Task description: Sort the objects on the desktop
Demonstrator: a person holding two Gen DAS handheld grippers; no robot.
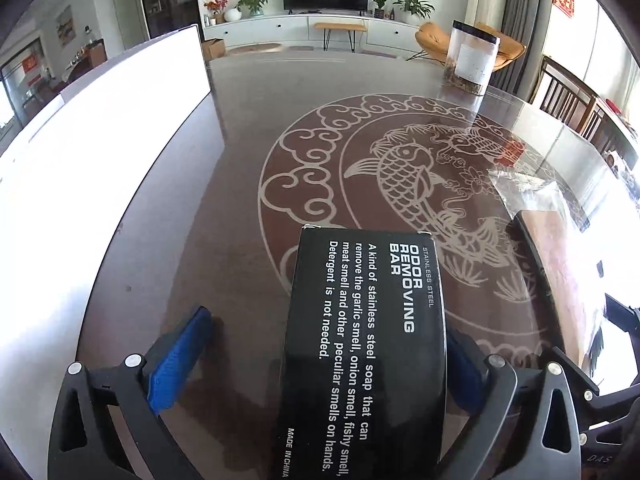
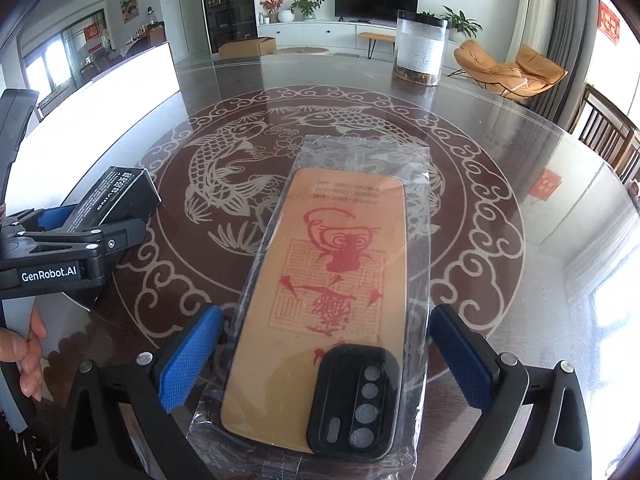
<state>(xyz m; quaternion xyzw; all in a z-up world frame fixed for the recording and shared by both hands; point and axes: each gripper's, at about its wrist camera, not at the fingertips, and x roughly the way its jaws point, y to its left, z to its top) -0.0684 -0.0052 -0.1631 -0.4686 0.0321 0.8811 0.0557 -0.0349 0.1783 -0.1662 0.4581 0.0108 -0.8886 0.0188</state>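
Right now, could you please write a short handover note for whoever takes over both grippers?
Left gripper: open, straddling the black box; left pad apart from it, right side hidden.
Right gripper: open, straddling the bagged phone case, pads apart from it.
Both items lie on the table, box left of the case. A clear jar stands at the far edge; a white board lies left.
Done: nothing visibly sorted.
Left: probably close on each item, lift, and place; destination not visible.

fingers [image 2: 188, 364]: blue textured pads | black frame | silver screws | GenRobot.AI marking
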